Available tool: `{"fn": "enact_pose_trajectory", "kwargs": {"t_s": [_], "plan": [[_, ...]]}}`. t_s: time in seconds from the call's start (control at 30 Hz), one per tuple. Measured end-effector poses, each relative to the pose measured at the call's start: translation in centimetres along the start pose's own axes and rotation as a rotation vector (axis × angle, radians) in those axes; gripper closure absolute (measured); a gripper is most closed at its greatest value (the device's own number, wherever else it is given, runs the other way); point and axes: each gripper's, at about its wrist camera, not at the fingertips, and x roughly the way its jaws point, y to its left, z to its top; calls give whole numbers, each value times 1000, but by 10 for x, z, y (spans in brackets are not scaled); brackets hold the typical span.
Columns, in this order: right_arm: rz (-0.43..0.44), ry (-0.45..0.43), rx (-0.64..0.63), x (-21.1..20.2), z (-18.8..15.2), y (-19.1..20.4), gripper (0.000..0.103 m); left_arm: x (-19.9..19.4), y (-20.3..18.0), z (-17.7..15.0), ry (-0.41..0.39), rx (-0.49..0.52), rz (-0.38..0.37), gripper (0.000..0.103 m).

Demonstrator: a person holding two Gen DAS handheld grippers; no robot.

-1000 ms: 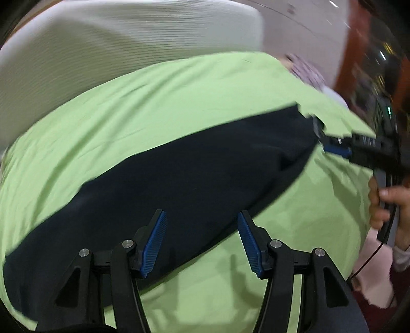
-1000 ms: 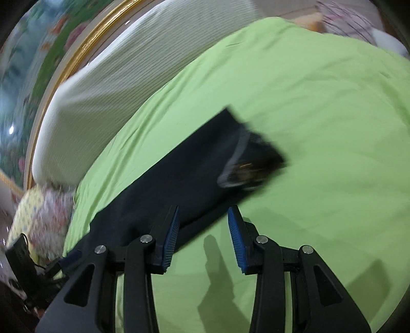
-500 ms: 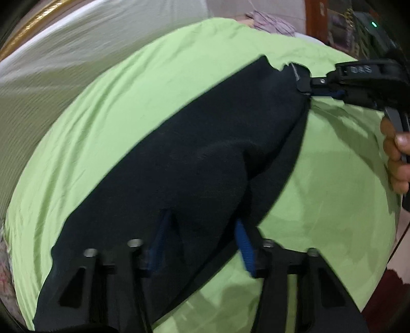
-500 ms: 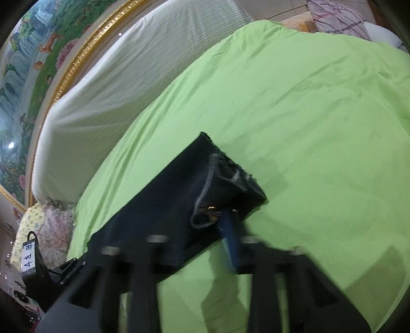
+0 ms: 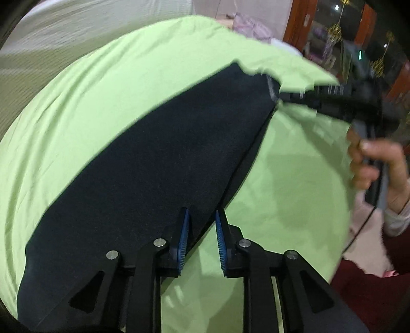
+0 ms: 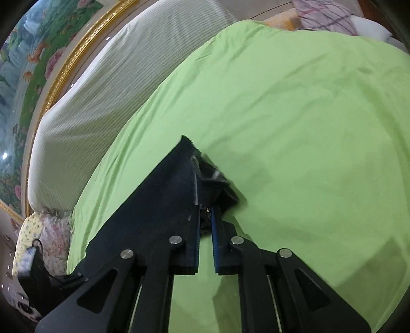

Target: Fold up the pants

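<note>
Left wrist view shows a wide bed covered with a light green cotton sheet (image 5: pixel 107 102), and this is the largest thing in both pictures. Behind it stands a pale ribbed headboard cushion (image 6: pixel 102 89), and behind the cushion a gold-framed wall painting with flowers (image 6: pixel 33 64) is visible in the right wrist view.

On the sheet lie the dark navy fabric pants (image 5: pixel 159 164), stretched in a long band from the near left side to the far right side of the bed. The pants are lifted a little along the near edge, where a lower layer shows under the upper one.

The left claw (image 5: pixel 200 235) has its blue pads quite near together, with the near edge of the pants between them. I cannot tell whether the pads really press the cloth.

The right claw (image 6: pixel 205 230) (image 5: pixel 287 96) is at the other end of the pants. Its two blue pads are almost together and the bunched waistband end of the pants sits between them, so it is clamped on the pants. In the left wrist view the person's right hand (image 5: pixel 376 164) holds the handle of this claw, and this part is blurred.

At the far corner of the bed a purple patterned pillow (image 6: pixel 323 12) lies beside the sheet.
</note>
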Motion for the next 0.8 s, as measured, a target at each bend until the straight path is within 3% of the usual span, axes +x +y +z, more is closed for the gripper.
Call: {"fn": "enact_pose_trajectory", "kwargs": {"t_s": [0.03, 0.07, 0.1, 0.17, 0.23, 0.33, 0.37, 0.4, 0.43, 0.53, 0.63, 0.8], "plan": [[10, 12, 20, -3, -3, -2, 91, -6, 2, 5, -13, -3, -15, 66], [26, 18, 37, -4, -5, -5, 85, -11, 5, 7, -23, -9, -27, 52], [47, 20, 63, -4, -8, -8, 76, -13, 10, 14, -35, -20, -29, 49], [57, 23, 93, -1, -12, -10, 58, -15, 18, 27, -47, -33, -21, 50], [72, 20, 109, 5, -12, -9, 57, -8, 28, 44, -42, -55, 19, 50], [98, 18, 137, 20, -9, -7, 57, 2, 44, 63, -31, -90, -1, 50], [92, 14, 140, 24, -8, -7, 61, 5, 49, 72, -22, -99, -13, 49], [82, 9, 143, 26, -6, -8, 84, 13, 51, 80, -7, -102, -31, 49], [82, -1, 149, 26, -5, -10, 93, 19, 52, 88, 7, -97, -44, 49], [115, -58, 194, 14, -1, -30, 94, 35, 49, 109, 43, -61, -86, 47], [134, -58, 227, 11, -4, -47, 94, 57, 40, 136, 69, -11, -123, 43], [129, -71, 186, 5, -8, -45, 94, 114, 21, 186, 186, 47, -238, 42]]}}
